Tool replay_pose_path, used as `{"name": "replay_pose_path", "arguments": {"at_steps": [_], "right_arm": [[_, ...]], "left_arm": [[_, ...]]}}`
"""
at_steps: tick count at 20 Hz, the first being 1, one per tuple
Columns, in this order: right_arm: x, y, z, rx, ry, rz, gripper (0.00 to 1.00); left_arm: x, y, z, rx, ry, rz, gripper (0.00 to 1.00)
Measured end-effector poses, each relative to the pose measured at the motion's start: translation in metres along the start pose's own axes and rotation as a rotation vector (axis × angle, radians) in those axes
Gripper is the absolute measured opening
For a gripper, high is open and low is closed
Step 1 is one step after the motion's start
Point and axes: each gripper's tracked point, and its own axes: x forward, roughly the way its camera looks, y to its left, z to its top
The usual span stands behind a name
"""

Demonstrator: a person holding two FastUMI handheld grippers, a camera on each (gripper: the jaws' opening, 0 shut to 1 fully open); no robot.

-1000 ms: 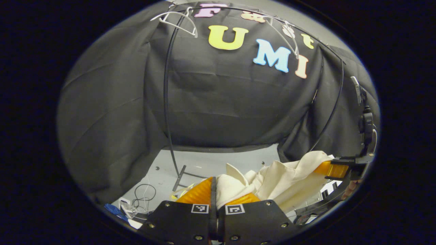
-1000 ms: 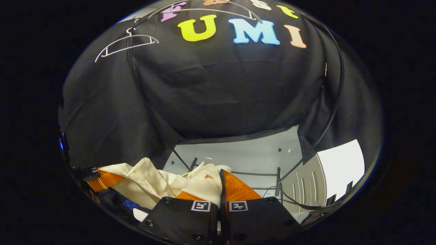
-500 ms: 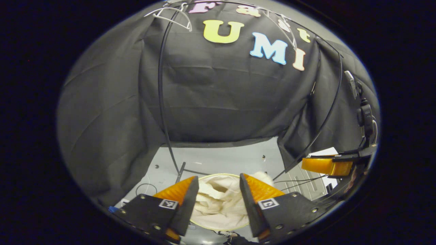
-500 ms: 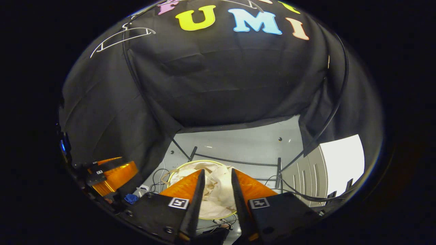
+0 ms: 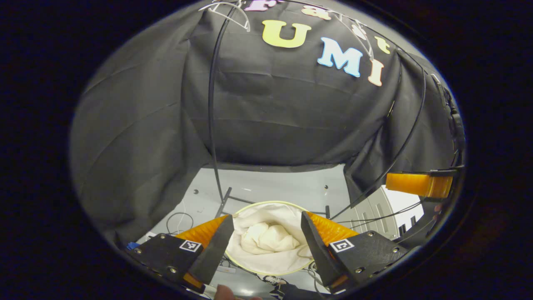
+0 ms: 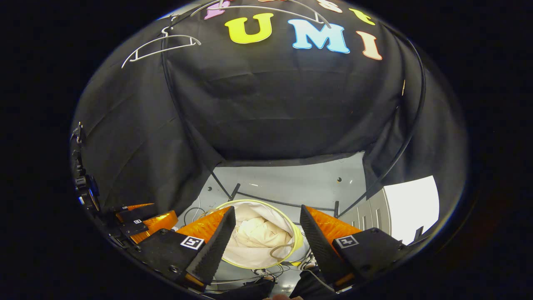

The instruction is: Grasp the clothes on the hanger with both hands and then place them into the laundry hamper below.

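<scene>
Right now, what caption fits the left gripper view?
Open left tongs hover over the hamper, cream clothes bundled inside.

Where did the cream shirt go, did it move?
Yes. The cream shirt dropped from the tongs down into the hamper by the rack's foot.

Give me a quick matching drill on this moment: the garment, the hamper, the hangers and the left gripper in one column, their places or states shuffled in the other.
Things:
1. cream garment
2. laundry hamper
3. white hangers
4. left gripper

Places or states:
A. bare, up on the black rail
B. bunched up inside the hamper
C. jaws apart, holding nothing
D. on the grey floor below both grippers

Pairs: 1-B, 2-D, 3-A, 4-C
</scene>
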Motion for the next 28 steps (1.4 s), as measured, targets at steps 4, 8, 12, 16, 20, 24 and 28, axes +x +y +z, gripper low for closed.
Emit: {"name": "replay_pose_path", "arguments": {"at_steps": [4,8,12,16,20,24,28], "right_arm": [[-0.014,-0.029,0.012,0.009,-0.053,-0.030,0.98],[-0.020,-0.057,0.014,0.029,-0.075,-0.022,0.98],[-0.049,-0.099,0.030,0.010,-0.156,-0.031,0.98],[-0.073,-0.144,0.035,0.030,-0.211,-0.037,0.98],[-0.116,-0.190,0.061,0.068,-0.323,-0.068,0.98],[-0.172,-0.235,0.101,0.075,-0.514,-0.117,0.98],[-0.227,-0.271,0.143,0.109,-0.687,-0.107,0.98]], "left_arm": [[-0.020,0.006,0.026,0.070,-0.057,0.058,0.94],[-0.048,-0.021,0.049,0.090,-0.114,0.090,0.95],[-0.071,-0.080,0.070,0.085,-0.165,0.076,0.96],[-0.096,-0.140,0.108,0.148,-0.252,0.040,0.95],[-0.135,-0.195,0.153,0.158,-0.376,0.025,0.94],[-0.186,-0.237,0.213,0.137,-0.563,0.044,0.94],[-0.242,-0.268,0.245,0.059,-0.722,0.070,0.94]]}}
